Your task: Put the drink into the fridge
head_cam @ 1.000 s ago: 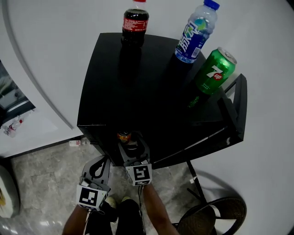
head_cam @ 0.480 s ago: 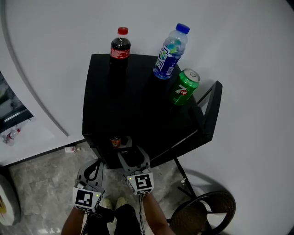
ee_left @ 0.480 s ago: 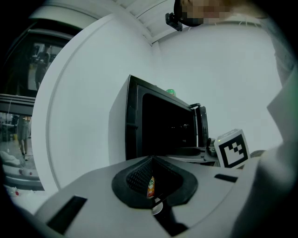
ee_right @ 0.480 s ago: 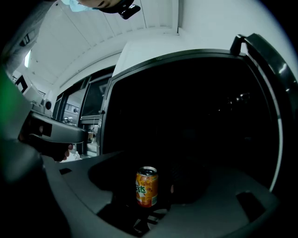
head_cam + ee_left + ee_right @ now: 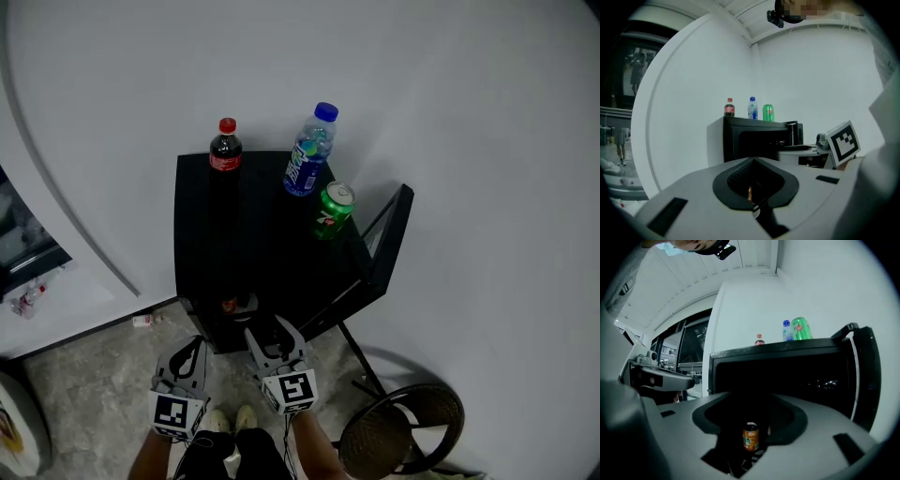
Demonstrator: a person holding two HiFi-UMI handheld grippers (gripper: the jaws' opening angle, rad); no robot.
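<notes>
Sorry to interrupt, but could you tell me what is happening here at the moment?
A person holds a claw in each hand before a small black fridge whose door stands open. An orange can already stands inside. The right claw is open and empty, its jaws having just been closing somewhat; the left claw is shut. A cola bottle, a water bottle and a green can stand on top.

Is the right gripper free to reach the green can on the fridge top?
Probably yes. The green can stands uncovered on the fridge, nothing in front of it. The right gripper, jaws apart though just closing, holds nothing; it sits lower than the top, so it must rise first.
</notes>
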